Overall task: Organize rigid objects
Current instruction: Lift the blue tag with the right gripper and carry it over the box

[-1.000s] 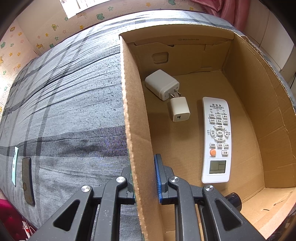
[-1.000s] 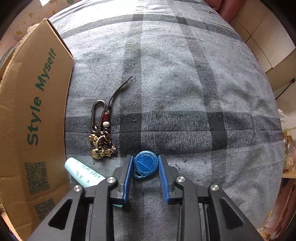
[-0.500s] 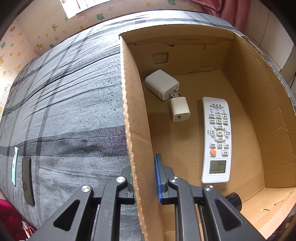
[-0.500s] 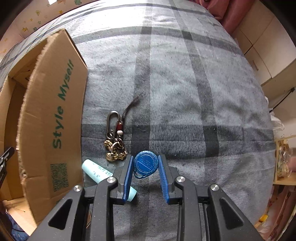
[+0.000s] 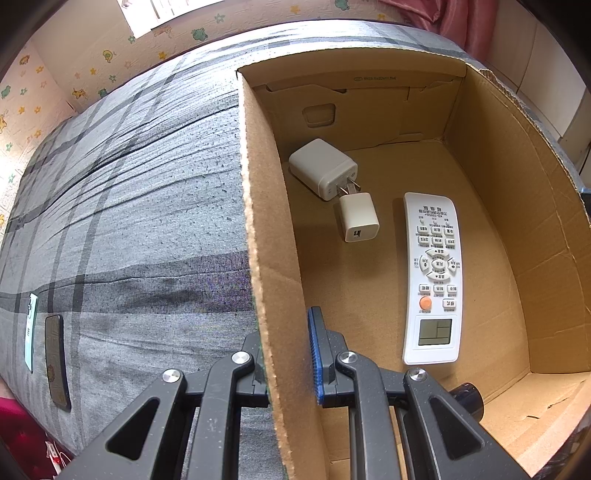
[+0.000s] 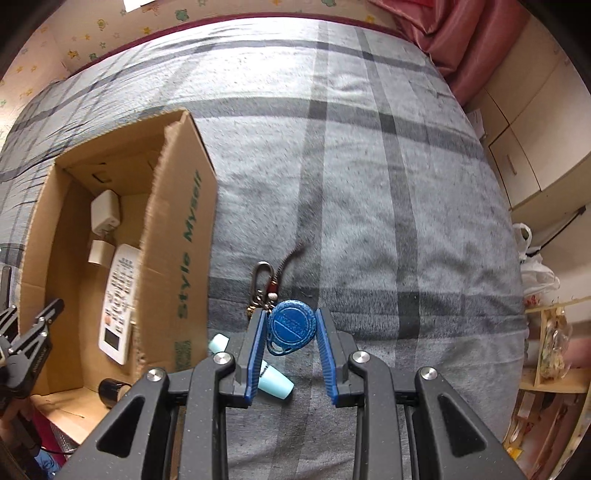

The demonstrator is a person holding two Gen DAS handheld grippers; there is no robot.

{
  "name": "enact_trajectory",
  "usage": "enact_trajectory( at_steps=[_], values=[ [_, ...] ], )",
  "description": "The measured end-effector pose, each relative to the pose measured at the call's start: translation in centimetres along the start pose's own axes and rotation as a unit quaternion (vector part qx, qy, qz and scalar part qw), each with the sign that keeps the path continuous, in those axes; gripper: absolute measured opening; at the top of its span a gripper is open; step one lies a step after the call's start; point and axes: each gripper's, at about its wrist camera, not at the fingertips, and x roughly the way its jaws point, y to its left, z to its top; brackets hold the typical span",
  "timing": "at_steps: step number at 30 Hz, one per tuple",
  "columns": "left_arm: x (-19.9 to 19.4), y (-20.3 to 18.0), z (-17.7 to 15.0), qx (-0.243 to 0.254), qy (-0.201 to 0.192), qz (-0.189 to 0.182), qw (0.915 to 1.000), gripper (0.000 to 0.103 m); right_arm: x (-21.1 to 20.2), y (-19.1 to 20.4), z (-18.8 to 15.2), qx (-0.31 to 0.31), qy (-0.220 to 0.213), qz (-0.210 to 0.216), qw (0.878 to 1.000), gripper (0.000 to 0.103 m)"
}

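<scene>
My right gripper (image 6: 291, 334) is shut on a round blue key fob (image 6: 291, 328) and holds it well above the grey plaid bed. Below it lie a brass keychain (image 6: 264, 286) and a pale blue tube (image 6: 273, 380). My left gripper (image 5: 286, 354) is shut on the left wall of the open cardboard box (image 5: 266, 240), one finger outside and one inside. Inside the box lie a white remote (image 5: 434, 277), a large white charger (image 5: 323, 173), a small white charger (image 5: 356, 221) and a dark round object (image 5: 467, 400). The box (image 6: 173, 236) stands left of the fob in the right wrist view.
On the bed at far left lie a dark flat object (image 5: 57, 362) and a pale strip (image 5: 31, 332). Cream cabinets (image 6: 532, 122) and a shelf with a plastic bag (image 6: 535, 273) stand to the right of the bed. Pink fabric (image 6: 443, 33) lies at its far end.
My right gripper has risen with the blue fob in it, so the bed, keychain and tube look smaller and the box's inside has come into view. The left gripper has kept still.
</scene>
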Motion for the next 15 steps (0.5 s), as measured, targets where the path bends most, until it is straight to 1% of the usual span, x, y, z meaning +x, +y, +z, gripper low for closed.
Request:
enact_trajectory(
  at_steps=[15],
  values=[
    [0.1, -0.2, 0.1, -0.001, 0.001, 0.0, 1.0, 0.016, -3.8, 4.0, 2.5, -0.041, -0.033, 0.017, 0.998, 0.028]
  ],
)
